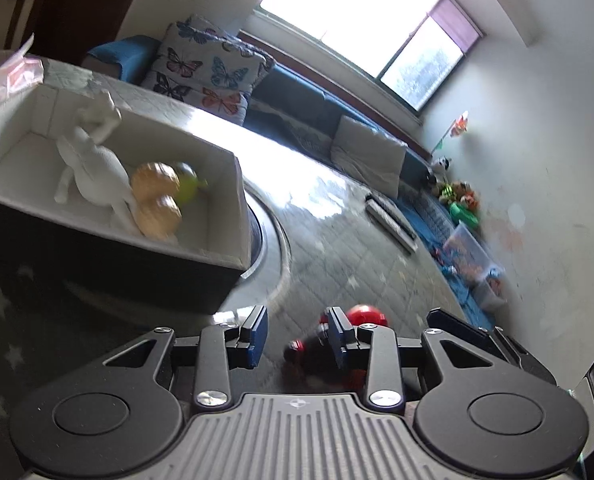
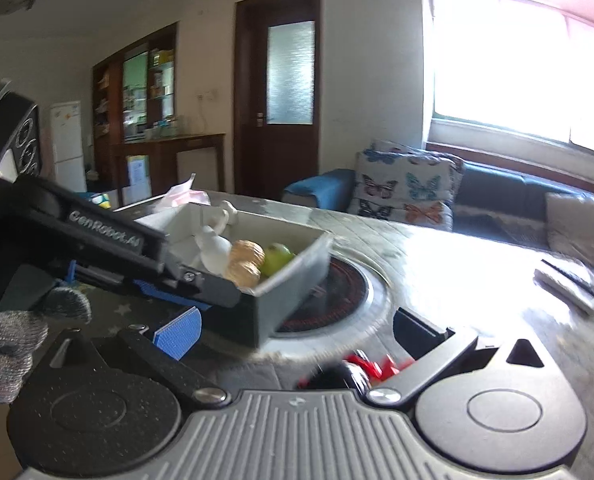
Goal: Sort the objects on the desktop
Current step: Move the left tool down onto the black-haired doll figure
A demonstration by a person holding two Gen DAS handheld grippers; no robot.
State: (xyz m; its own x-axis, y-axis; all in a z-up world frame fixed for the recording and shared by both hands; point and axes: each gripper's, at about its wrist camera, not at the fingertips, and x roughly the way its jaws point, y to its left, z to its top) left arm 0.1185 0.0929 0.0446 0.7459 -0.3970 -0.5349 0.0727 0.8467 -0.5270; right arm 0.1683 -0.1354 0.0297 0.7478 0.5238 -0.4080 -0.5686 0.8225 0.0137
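Toy car (image 1: 339, 340), red and black, sits low on the table (image 1: 337, 216) right in front of both grippers; blurred in both views, so detail is poor. In the left wrist view it lies just behind and partly under the right-hand finger of the left gripper (image 1: 297, 334). Jaws there stand moderately apart with blue pads, nothing between them; the car is beside the gap, not in it.

Right gripper (image 2: 309, 332): jaws wide apart, left blue pad visible, right finger dark. The car (image 2: 357, 368) shows between them near the gripper body; cannot tell if either finger touches it.

Storage box (image 1: 109, 168), white-lined with dark outer walls, sits left and farther back on the table, overhanging a round inset hob (image 2: 329, 292). Inside it: white plush animal (image 1: 93, 164), two walnuts (image 1: 155, 196) touching each other, and a green fruit (image 1: 187, 184) just behind them. Pink-and-white plastic bag (image 1: 13, 76) lies beyond the box's far-left edge.

In the right wrist view the left gripper reaches in from the left across the box's near wall, held by a grey gloved hand (image 2: 13, 344).

Remote control (image 1: 391, 220) lies on the far right of the table. Butterfly-print cushion (image 1: 209, 64) sits on a dark blue sofa (image 1: 297, 92) below the window.
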